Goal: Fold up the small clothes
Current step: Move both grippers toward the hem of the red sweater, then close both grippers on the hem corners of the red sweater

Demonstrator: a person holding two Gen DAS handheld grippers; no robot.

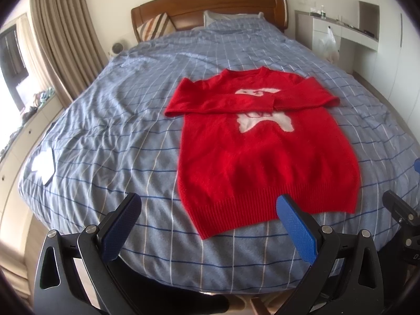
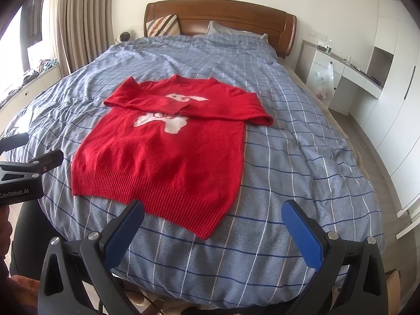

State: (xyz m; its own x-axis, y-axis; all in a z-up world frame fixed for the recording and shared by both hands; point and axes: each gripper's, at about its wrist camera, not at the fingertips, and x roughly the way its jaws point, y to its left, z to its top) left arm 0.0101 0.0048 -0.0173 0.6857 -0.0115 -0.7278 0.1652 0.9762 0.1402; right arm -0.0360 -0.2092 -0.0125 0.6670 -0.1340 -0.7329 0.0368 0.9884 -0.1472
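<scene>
sweater: a red knit sweater [image 1: 262, 152] lies flat, front up, on the checked duvet [image 1: 118, 131], both sleeves crossed over the chest and partly covering a white animal motif.
left gripper: the left gripper [image 1: 208, 218] hovers over the bed's near edge, jaws spread wide and holding nothing; the ribbed hem's left corner lies just ahead, between the two fingers and nearer the right one.
right gripper: the right gripper [image 2: 212, 221] is likewise wide apart and empty; the hem's right corner points into the gap between its fingers, closer to the left one.
handling: likely soft, light, floppy and a bit stretchy; the fuzzy knit should grip well on the textured pads but will sag and drag on the duvet.
where to grasp: the ribbed hem [image 2: 157, 194], one corner per gripper, looks thickest and firmest; pinching both layers there should let the bottom fold up toward the collar.
risk: catching the duvet with the hem.
</scene>
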